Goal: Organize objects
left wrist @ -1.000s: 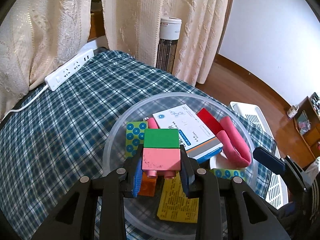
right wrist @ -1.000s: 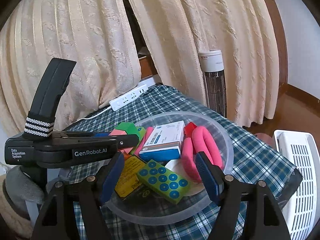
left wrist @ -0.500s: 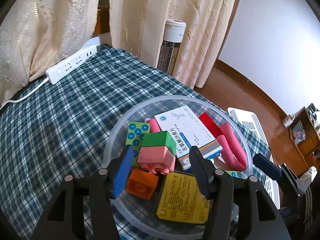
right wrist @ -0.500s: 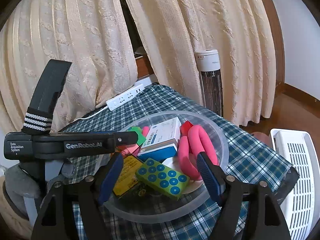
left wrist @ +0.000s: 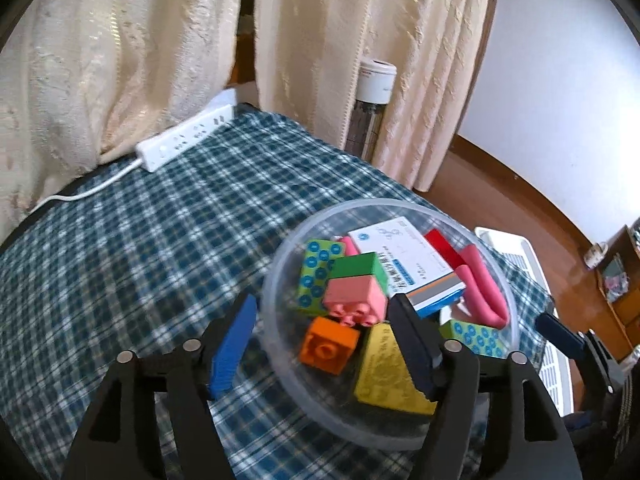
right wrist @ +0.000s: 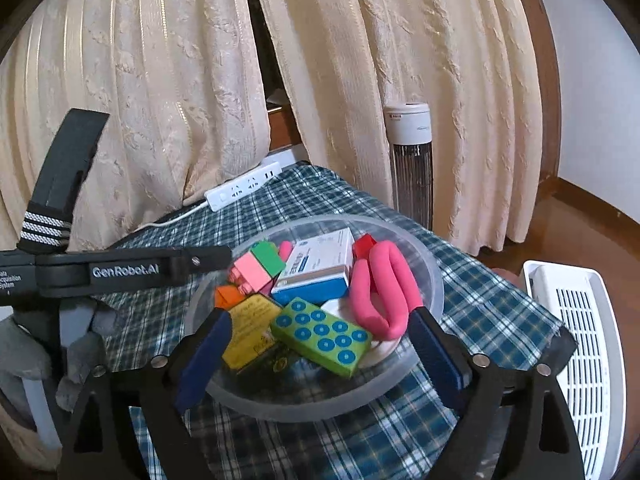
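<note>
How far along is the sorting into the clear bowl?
Nearly done: the pink-and-green block stack lies in the clear plastic bowl with the other items. Nothing is in hand; the left gripper jaws have just been opening, empty. Only a white power strip remains on the plaid cloth.

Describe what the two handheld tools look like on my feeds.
Both are black plastic two-finger tools with blue pads and silver pivot screws. The left tool, seen side-on from the right wrist view, carries white "GenRobot.AI" lettering and a black-and-white striped band. The right tool shows no markings.
</note>
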Motion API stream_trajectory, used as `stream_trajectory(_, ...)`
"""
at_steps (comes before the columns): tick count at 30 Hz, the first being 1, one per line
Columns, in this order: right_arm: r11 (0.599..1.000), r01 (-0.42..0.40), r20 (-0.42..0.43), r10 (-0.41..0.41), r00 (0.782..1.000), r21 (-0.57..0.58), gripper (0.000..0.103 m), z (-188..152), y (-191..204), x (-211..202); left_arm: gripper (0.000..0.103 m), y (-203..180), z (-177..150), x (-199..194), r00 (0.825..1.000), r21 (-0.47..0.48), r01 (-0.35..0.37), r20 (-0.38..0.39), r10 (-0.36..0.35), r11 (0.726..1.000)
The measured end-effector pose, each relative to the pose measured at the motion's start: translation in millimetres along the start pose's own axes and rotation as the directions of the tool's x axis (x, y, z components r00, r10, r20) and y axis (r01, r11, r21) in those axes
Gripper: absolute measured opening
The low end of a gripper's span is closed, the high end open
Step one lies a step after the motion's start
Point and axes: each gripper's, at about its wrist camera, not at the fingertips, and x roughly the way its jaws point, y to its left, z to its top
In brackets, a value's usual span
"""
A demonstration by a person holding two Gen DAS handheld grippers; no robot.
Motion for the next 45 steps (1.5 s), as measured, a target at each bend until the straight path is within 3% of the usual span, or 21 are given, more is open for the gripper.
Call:
stream_trajectory(6,0.999,0.020,-0.021,-0.021,1.000,-0.036,0.102,-8,11,-4,0.078,7,-12,-14,0.999,0.000,-0.039,0.032,0.039,0.999)
stream_trajectory(20,0.991,0.086,-0.083,-0.095,0.992,-0.104,0.102,-28,27,-10,0.080,9,-43,-35,0.996,0.015,-0.075,0.056,0.074,0.997)
stream_trajectory(28,0.988,0.110,-0.102,-0.121,0.987,-0.108,0.102,-36,36,-10,0.082,8,-59,-42,0.987,0.047,-0.154,0.060,0.151,0.987)
stream_trajectory(45,0.981,0.161,-0.120,-0.173,0.978,-0.104,0.102,-45,41,-12,0.083,8,-73,-55,0.982,0.055,-0.174,0.079,0.169,0.983)
